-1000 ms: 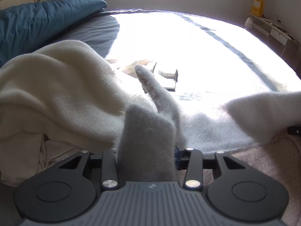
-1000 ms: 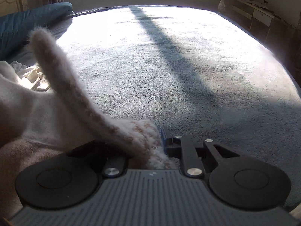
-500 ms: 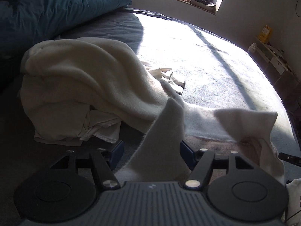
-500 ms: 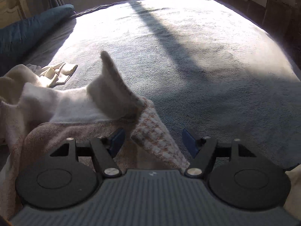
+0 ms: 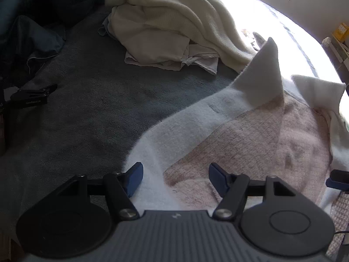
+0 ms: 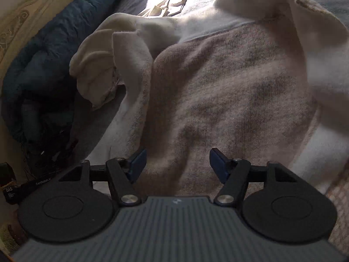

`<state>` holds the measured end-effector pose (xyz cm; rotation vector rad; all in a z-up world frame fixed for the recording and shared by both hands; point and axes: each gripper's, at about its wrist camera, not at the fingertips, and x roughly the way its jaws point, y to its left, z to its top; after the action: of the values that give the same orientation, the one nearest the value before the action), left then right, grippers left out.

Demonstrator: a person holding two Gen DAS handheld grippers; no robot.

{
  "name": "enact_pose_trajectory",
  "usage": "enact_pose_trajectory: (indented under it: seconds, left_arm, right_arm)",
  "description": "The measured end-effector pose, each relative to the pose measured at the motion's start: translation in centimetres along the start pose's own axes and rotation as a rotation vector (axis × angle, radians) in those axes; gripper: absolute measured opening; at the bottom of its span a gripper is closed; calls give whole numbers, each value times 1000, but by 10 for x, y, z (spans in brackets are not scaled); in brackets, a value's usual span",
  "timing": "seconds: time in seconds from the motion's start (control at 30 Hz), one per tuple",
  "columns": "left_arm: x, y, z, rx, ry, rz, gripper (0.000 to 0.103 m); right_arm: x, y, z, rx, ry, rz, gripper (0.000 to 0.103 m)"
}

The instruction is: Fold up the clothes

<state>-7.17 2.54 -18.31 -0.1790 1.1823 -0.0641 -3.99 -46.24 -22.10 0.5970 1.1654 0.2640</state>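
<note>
A fuzzy pink-beige garment with white trim [image 5: 272, 135] lies spread on the grey bed, one white corner [image 5: 261, 76] sticking up. My left gripper [image 5: 175, 175] hovers open over its near white edge, nothing between the blue pads. In the right wrist view the same garment [image 6: 229, 87] fills the middle. My right gripper [image 6: 177, 163] stands open just above its pink body, holding nothing. The right gripper's blue fingertip [image 5: 338, 178] peeks in at the left view's right edge.
A heap of cream and white clothes [image 5: 165, 28] lies beyond the garment, seen also as the cream heap [image 6: 102, 61] at left. A dark blue duvet [image 6: 43, 50] runs along the headboard [image 6: 19, 17]. Grey bedspread [image 5: 91, 109] stretches to the left; a black clip device [image 5: 30, 97] rests there.
Both grippers were shut on the garment's corners a second ago, opened and let go, then pulled back. The garment now lies flat and both cameras look down on it.
</note>
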Motion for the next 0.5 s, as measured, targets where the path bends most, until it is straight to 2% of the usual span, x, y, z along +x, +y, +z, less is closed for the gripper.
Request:
enact_pose_trajectory:
  seconds: [0.03,0.27,0.37,0.5]
  left_arm:
    - [-1,8,-1,-8,9,-21,68]
    - [4,63,-7,-19,104,-113,68]
    - [10,83,-12,-25,153,-186,68]
    - [15,99,-23,23,221,-280,68]
  right_arm:
    - [4,13,-10,-8,30,27,64]
    - [43,119,-49,-308,86,41,65]
    - [58,166,-63,-451,98,63,65]
    - [83,221,-75,-660,128,125,67]
